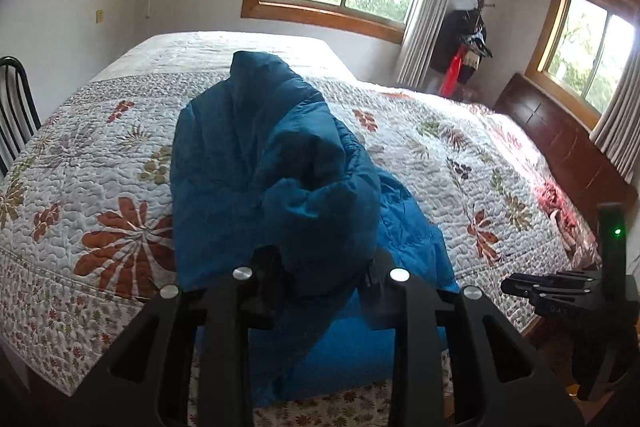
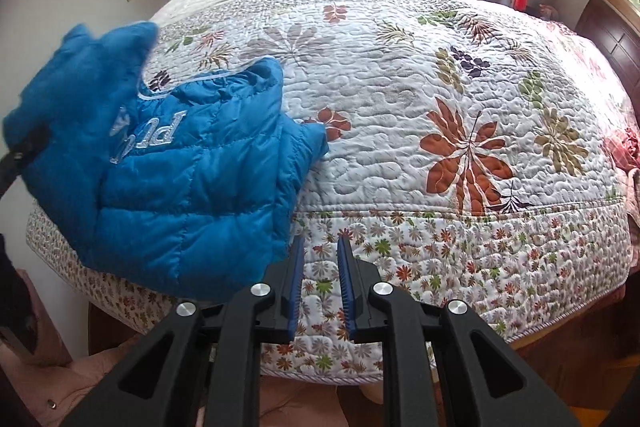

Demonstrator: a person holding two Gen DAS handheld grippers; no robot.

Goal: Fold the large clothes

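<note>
A blue quilted puffer jacket with silver lettering lies bunched near the front edge of the bed. One part is lifted off the quilt. My left gripper is shut on a thick fold of that jacket, and the fabric bulges up over its fingers. In the right wrist view the jacket hangs at the left, and a black finger of the left gripper clamps its edge. My right gripper hovers over the quilt's border just right of the jacket. Its blue pads stand a little apart with nothing between them. It also shows at the right as a black frame.
The floral quilt covers the whole bed. A dark wooden headboard runs along the right, under a curtained window. A black chair stands at the left edge. Clothes hang on a rack in the far corner. A pink garment lies on the floor.
</note>
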